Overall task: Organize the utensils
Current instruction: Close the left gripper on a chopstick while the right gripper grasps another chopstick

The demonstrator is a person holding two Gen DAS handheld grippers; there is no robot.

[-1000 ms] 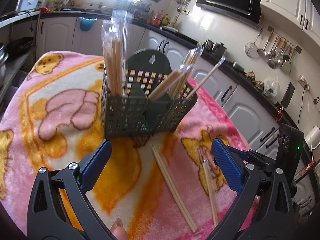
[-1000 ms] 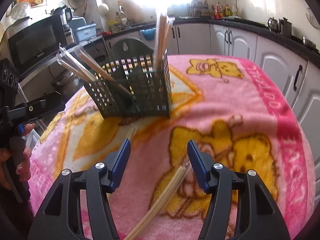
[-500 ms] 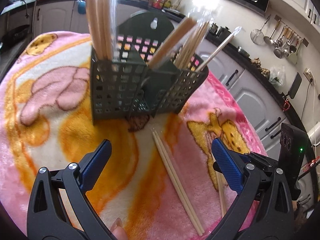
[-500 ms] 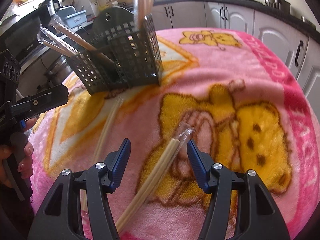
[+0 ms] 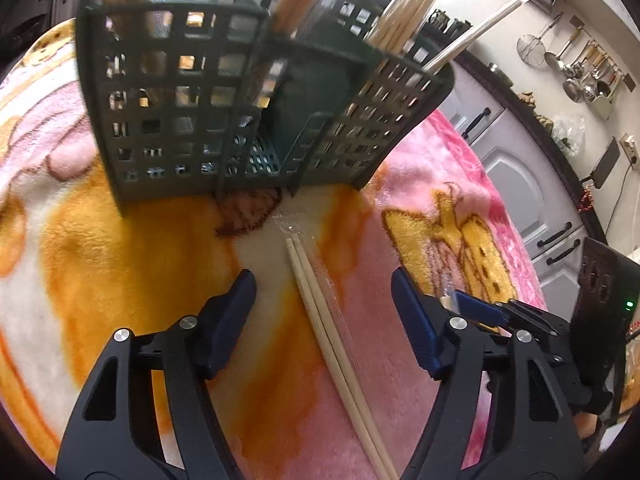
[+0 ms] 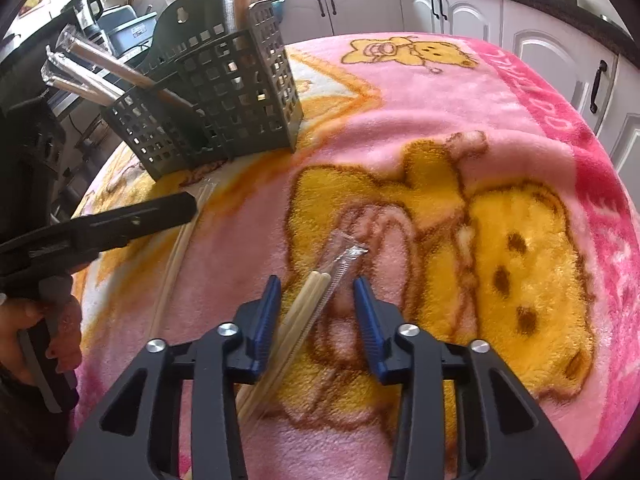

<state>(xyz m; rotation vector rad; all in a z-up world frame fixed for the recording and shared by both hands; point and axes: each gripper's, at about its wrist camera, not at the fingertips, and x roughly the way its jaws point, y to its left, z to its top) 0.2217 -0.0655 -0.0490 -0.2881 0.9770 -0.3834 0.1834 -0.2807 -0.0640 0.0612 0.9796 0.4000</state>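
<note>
A dark green perforated utensil holder [image 5: 180, 120] [image 6: 224, 92] stands on the blanket with several wrapped chopstick pairs leaning in it. In the left wrist view my left gripper [image 5: 320, 284] hangs low over a wrapped chopstick pair [image 5: 320, 320] that lies between its blue pads. Its jaws are closing and the pads stay clear of the sticks. In the right wrist view my right gripper [image 6: 317, 286] straddles another pair in a clear wrapper [image 6: 316, 292]. Those jaws are closing too, with a gap still visible on the right side.
A pink blanket with yellow bear prints [image 6: 500, 160] covers the round table and falls off at its edges. White kitchen cabinets [image 6: 460, 16] surround it, and ladles [image 5: 580, 72] hang on the wall. A hand [image 6: 60, 320] holds the left gripper's handle at the left.
Both grippers sank toward the blanket, the left one moving closer to the holder. Both pairs of jaws narrowed around the chopstick pairs lying under them.
</note>
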